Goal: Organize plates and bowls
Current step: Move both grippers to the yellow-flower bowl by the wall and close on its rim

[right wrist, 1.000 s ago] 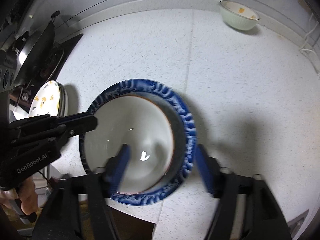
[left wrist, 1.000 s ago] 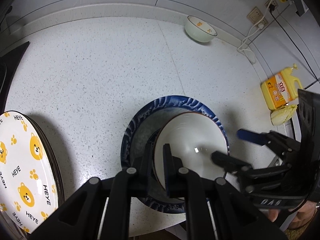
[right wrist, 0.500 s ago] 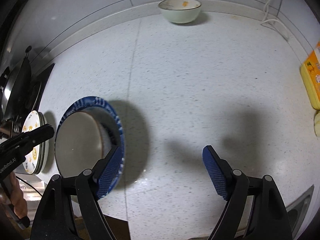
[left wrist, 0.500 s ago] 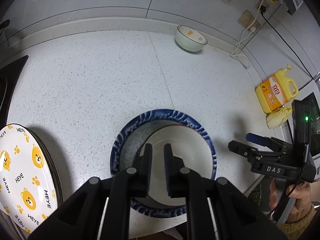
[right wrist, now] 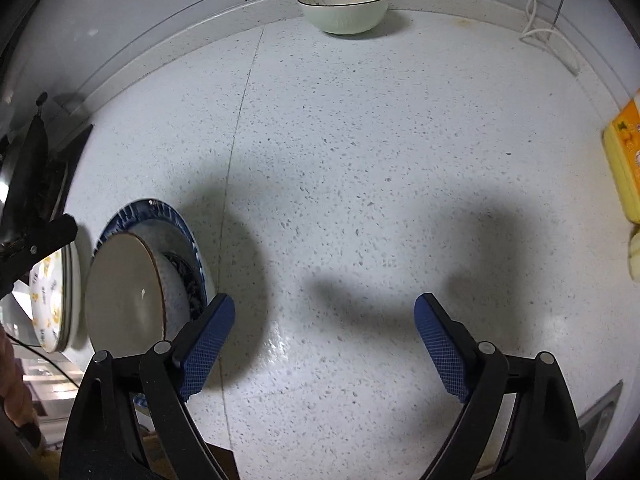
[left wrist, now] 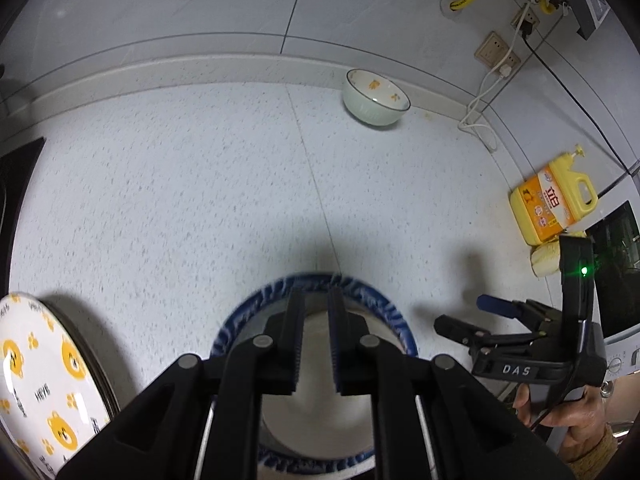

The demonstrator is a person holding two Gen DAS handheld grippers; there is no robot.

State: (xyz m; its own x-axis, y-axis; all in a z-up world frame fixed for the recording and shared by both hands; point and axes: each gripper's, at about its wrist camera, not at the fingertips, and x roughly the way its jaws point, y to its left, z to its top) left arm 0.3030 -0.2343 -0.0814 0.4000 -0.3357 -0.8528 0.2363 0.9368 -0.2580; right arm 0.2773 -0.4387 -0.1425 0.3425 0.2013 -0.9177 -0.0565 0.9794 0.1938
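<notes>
A white bowl [left wrist: 316, 416] [right wrist: 120, 296] sits in a blue-rimmed plate [left wrist: 394, 314] [right wrist: 160, 210] at the counter's front edge. My left gripper [left wrist: 316, 312] hovers over them with its jaws a narrow gap apart and nothing between them. My right gripper [right wrist: 324, 332] is wide open and empty over bare counter, to the right of the plate; it also shows in the left wrist view [left wrist: 472, 312]. A pale green bowl [left wrist: 375, 98] [right wrist: 344, 8] stands at the back by the wall. A stack of bear-print plates [left wrist: 36, 384] [right wrist: 52, 300] lies at the left.
A yellow detergent jug [left wrist: 554, 200] [right wrist: 624, 168] and a sponge [left wrist: 546, 258] stand at the right. A white cable [left wrist: 480, 120] trails from wall sockets. A stove with a pan [right wrist: 28, 172] is at the far left.
My left gripper let go of the white bowl's rim, opened slightly and pulled back. My right gripper swung right, away from the plate, and stayed open.
</notes>
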